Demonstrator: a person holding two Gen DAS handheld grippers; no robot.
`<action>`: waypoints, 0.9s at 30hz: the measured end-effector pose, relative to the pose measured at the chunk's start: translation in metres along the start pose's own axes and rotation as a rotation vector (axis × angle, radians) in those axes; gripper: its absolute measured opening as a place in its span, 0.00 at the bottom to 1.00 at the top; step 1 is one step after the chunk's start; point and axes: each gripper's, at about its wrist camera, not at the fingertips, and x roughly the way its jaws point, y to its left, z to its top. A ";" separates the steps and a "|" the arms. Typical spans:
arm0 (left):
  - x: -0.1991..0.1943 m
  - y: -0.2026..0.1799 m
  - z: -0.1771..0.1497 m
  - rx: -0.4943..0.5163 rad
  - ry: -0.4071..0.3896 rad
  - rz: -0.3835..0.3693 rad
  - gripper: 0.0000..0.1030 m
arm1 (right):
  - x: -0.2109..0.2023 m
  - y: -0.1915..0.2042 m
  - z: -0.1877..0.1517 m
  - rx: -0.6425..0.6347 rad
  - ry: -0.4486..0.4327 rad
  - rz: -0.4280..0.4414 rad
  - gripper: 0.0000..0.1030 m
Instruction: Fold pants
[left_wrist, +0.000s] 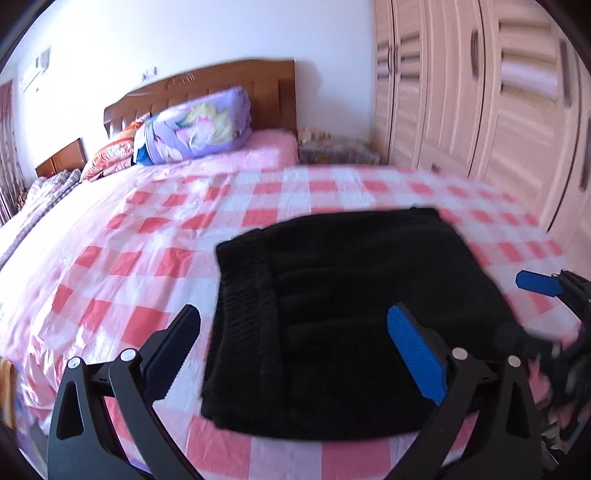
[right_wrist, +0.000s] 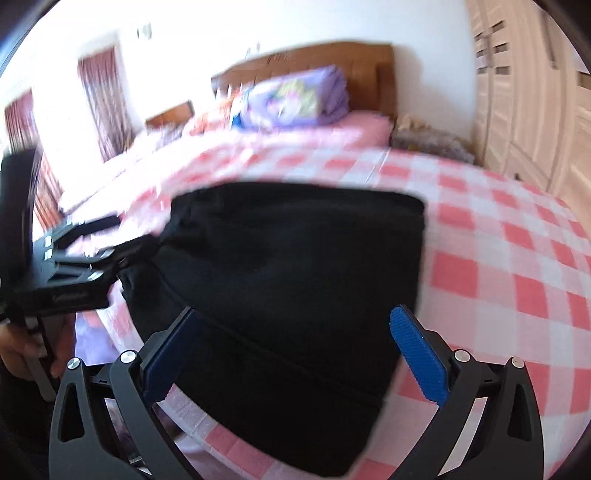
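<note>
The black pants (left_wrist: 343, 317) lie folded into a thick rectangle near the front edge of the bed; they also show in the right wrist view (right_wrist: 295, 295). My left gripper (left_wrist: 295, 325) is open and empty, hovering over the fold's near left part. My right gripper (right_wrist: 299, 325) is open and empty above the fold's near right part. The right gripper's blue fingertip (left_wrist: 535, 282) shows at the right edge of the left wrist view. The left gripper's body (right_wrist: 74, 258) shows at the left of the right wrist view, touching or just beside the fold's left edge.
The bed has a pink and white checked sheet (left_wrist: 166, 240). A rolled purple quilt (left_wrist: 199, 129) and pillows lie by the wooden headboard (left_wrist: 236, 85). A wardrobe (left_wrist: 480, 92) stands at the right. A small table with clutter (left_wrist: 336, 147) is beside the headboard.
</note>
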 end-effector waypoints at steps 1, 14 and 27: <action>0.016 -0.004 -0.001 0.010 0.048 0.001 0.98 | 0.011 0.002 -0.004 -0.021 0.044 -0.020 0.96; -0.096 0.020 -0.010 -0.044 -0.252 0.196 0.99 | -0.120 -0.026 -0.006 0.129 -0.285 -0.062 0.96; -0.160 -0.018 -0.015 -0.061 -0.387 0.293 0.99 | -0.154 -0.016 -0.032 0.173 -0.363 -0.098 0.96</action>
